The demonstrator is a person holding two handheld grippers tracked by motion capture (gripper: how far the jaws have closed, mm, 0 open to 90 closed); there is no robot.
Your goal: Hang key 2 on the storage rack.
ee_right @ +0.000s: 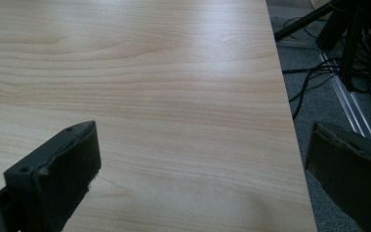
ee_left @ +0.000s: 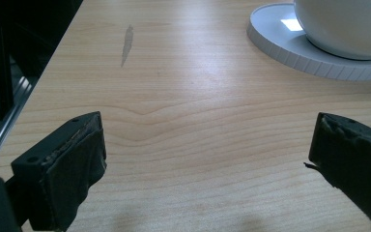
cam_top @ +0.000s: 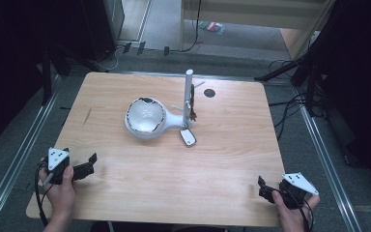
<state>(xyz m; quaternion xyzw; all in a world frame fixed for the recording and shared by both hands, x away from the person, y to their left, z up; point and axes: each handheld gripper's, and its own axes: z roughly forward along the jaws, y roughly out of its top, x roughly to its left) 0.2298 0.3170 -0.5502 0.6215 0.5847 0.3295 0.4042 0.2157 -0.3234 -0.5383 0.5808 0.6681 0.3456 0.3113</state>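
Both tools rest at the near corners of the desk [cam_top: 125,193], and nothing is in hand yet, so this reads as the start of the work, before any reach. The left tool [cam_top: 88,166] sits at the lower left of the high view, held in the person's left hand [cam_top: 60,188]; the left gripper view shows its jaws spread wide with only bare wood between them. The right tool [cam_top: 264,189] sits at the lower right, and its own view likewise shows the jaws wide apart and empty, over the desk's right edge.

The thing nearest to them is a white desk lamp [cam_top: 147,118] lying near the middle of the frame, well apart from both tools. Its round head faces up, with a white post [cam_top: 188,92] rising just to its right and a small white tag-like piece [cam_top: 188,137] on the wood just below the post. In the left gripper view the lamp's round base rim [ee_left: 294,46] shows at the upper right, ahead of the jaws.

The next move probably calls for the left tool to travel forward and to the right toward the lamp, jaws kept open, while the right tool comes in toward the post. Which part should be gripped I cannot tell from here.
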